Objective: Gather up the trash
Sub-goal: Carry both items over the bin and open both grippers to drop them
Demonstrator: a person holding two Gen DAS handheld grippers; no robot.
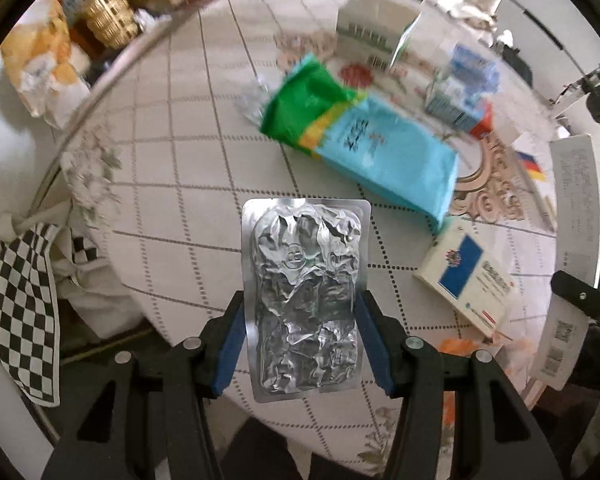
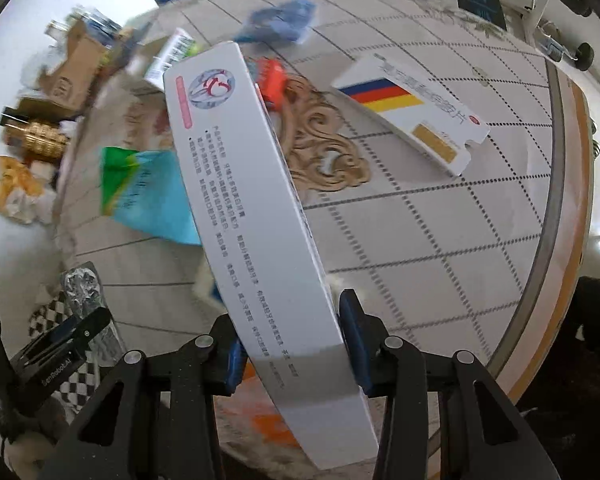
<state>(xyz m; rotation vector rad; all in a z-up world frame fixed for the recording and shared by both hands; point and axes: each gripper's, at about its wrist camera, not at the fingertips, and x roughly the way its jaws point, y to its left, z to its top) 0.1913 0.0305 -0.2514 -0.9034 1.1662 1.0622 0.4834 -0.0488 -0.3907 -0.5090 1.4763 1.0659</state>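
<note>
My left gripper (image 1: 300,316) is shut on a crumpled silver blister pack (image 1: 304,292) and holds it above the round table's near edge. My right gripper (image 2: 292,320) is shut on a long white medicine box (image 2: 256,216) with printed text, held tilted over the table. That box also shows at the right of the left wrist view (image 1: 568,248). The blister pack and left gripper show at the lower left of the right wrist view (image 2: 80,292). A green and blue bag (image 1: 360,136) lies on the table ahead.
On the patterned tablecloth (image 1: 172,184) lie a white-and-blue box (image 1: 466,276), a flag-striped box (image 2: 412,112), a green-white carton (image 1: 372,36), a blue packet (image 1: 460,88) and an orange item (image 2: 272,80). A checkered bag (image 1: 20,300) hangs at the left, beside the table.
</note>
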